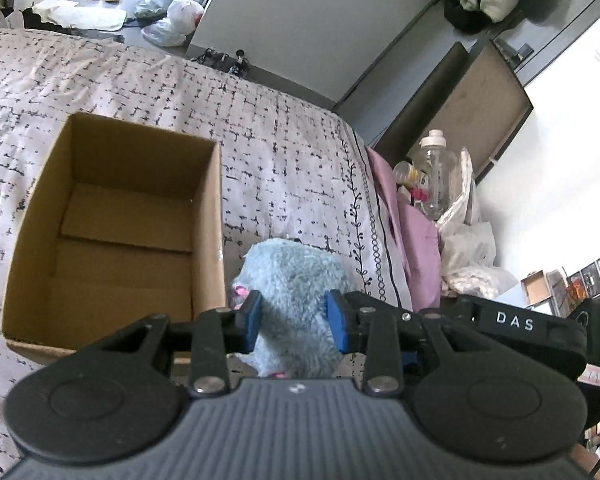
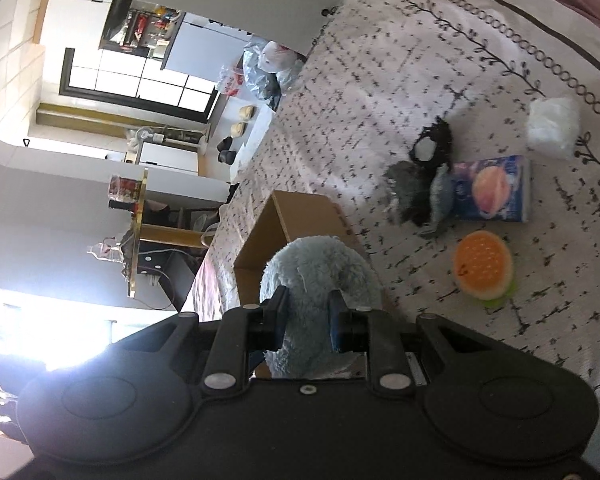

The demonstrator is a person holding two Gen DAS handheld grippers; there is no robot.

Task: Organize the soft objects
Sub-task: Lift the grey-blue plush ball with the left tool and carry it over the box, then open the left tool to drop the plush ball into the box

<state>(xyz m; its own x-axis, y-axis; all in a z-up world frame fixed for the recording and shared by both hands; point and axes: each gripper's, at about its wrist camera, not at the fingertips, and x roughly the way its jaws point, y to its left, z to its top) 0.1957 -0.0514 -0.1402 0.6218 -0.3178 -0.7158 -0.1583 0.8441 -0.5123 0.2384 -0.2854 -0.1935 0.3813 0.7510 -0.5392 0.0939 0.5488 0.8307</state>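
- Here we pinch the light-blue plush toy (image 1: 296, 280) with both grippers: the left gripper (image 1: 293, 322) presses its blue pads into the fur, and the right gripper (image 2: 308, 322) squeezes it tighter.
- We hold the toy above the patterned bedspread (image 1: 280, 140), with the open cardboard box (image 1: 210, 216) at nine o'clock of it in the left view.
- We read "DAS" (image 1: 515, 321) in white letters on the black gripper body at three o'clock.
- On the bed we see an orange burger plush (image 2: 484, 266), a dark furry toy (image 2: 420, 184) and a blue packet (image 2: 496, 188) whose print is too blurred to read.
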